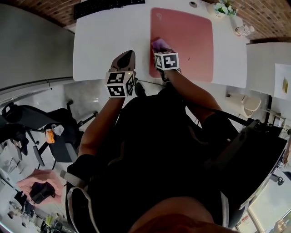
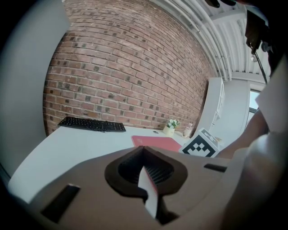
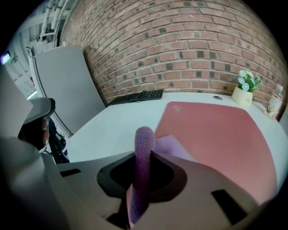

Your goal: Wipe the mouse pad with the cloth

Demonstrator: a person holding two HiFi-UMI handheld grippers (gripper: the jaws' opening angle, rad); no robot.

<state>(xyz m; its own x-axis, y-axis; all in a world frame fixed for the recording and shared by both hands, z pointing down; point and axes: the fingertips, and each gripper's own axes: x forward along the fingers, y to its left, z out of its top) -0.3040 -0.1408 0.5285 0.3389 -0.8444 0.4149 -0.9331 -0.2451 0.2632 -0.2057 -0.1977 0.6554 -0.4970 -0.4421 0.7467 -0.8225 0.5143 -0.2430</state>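
head view, items by position.

- table (image 1: 109, 41): white top, set against a brick wall (image 3: 180, 45).
- mouse pad (image 1: 186, 41): pink, rectangular, lying flat on the table toward its 3 o'clock half.
- cloth (image 3: 144, 148): purple and nubbly. a fold stands upright between the jaws, and a paler flap lies spread over the pad's 9 o'clock edge, about halfway along it.
- right claw (image 3: 143, 173): jaws closed tight on the cloth fold. it sits at the pad's 9 o'clock edge with its marker cube toward the person.
- left claw (image 1: 127, 55): jaws drawn together to a thin slit, nothing between them. it is over the table's near edge at 8 o'clock of the right claw, clear of the pad and cloth. whether it touches the table cannot be told.
- keyboard (image 1: 109, 7): black, at the table's far edge, 10 o'clock of the pad.
- plant pot (image 3: 245, 92): small and pale with white flowers, at 1 o'clock of the pad.
- small bottle (image 3: 273, 105): just at 3 o'clock of the pot.
- office chair (image 1: 41, 123): dark, on the floor at 8 o'clock of the table.
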